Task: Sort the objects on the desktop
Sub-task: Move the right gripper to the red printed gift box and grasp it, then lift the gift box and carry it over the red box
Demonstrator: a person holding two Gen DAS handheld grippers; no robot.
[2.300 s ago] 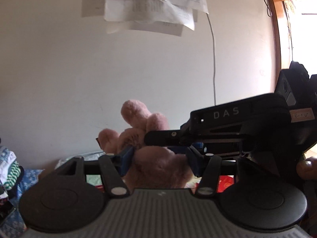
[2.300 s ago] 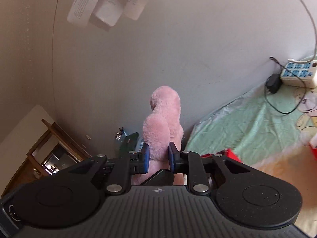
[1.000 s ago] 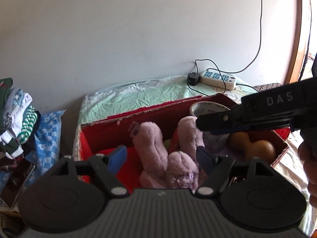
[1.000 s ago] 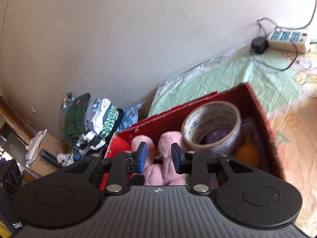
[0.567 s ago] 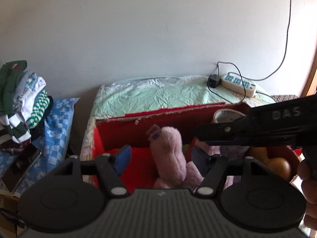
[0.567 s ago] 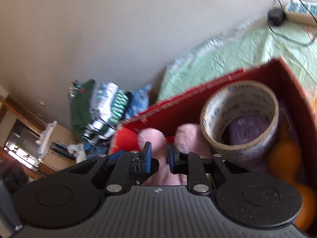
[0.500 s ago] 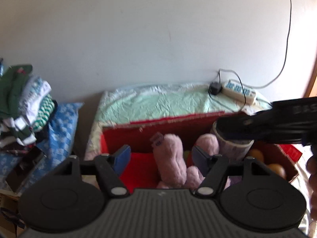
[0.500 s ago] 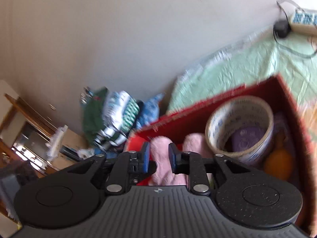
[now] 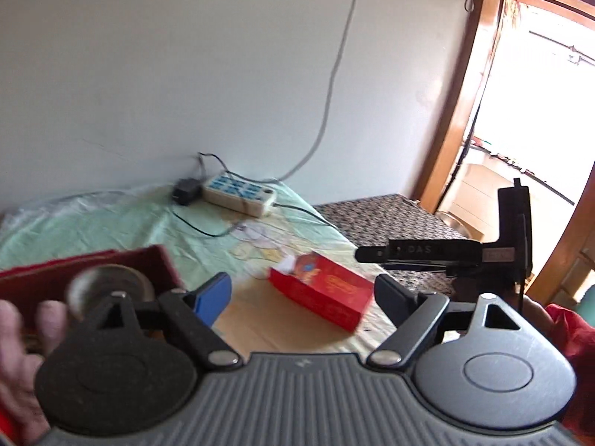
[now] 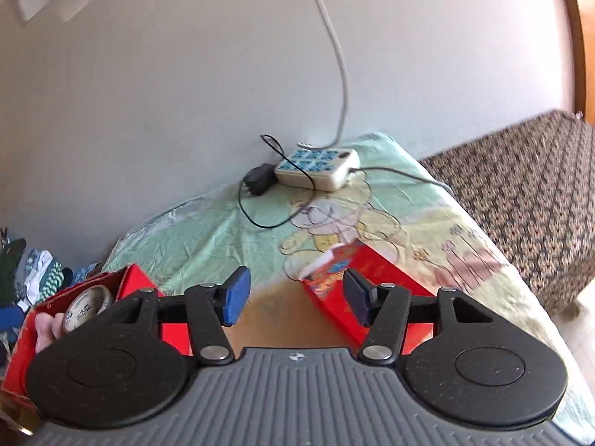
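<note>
Two claws, both spread wide and empty.

Left claw (image 9: 301, 293): hangs above the desk (image 9: 93, 219), jaws well apart with nothing between them. The small red box (image 9: 327, 291) lies flat on the desk, seen in the gap between the jaws, nearer the right-hand one, below and apart from both. The open red box (image 9: 74, 264) sits at the left behind the left-hand jaw; the tape roll (image 9: 108, 286) stands inside it, blurred. A pink blur at the left edge, perhaps the plush toy (image 9: 22, 353); cannot tell.

Right claw (image 10: 295, 297): tilted over the desk, jaws parted wide, nothing gripped. The small red box (image 10: 372, 271) lies under and partly behind the right-hand jaw, not touching as far as can be seen. The open red box (image 10: 126, 282) is at the lower left with the tape roll (image 10: 87, 306) in it and the plush toy (image 10: 46, 329) just beside the roll.

Right claw as seen from the left wrist view (image 9: 446, 252): held level at the right, over the patterned cover.

Writing: "DAS" in pale letters on that claw's side. Print on the small red box and the tape roll is not legible.

Other items: power strip (image 10: 316, 169) and black adapter (image 10: 258, 182) near the wall, on the green printed cloth (image 10: 208, 234).
</note>
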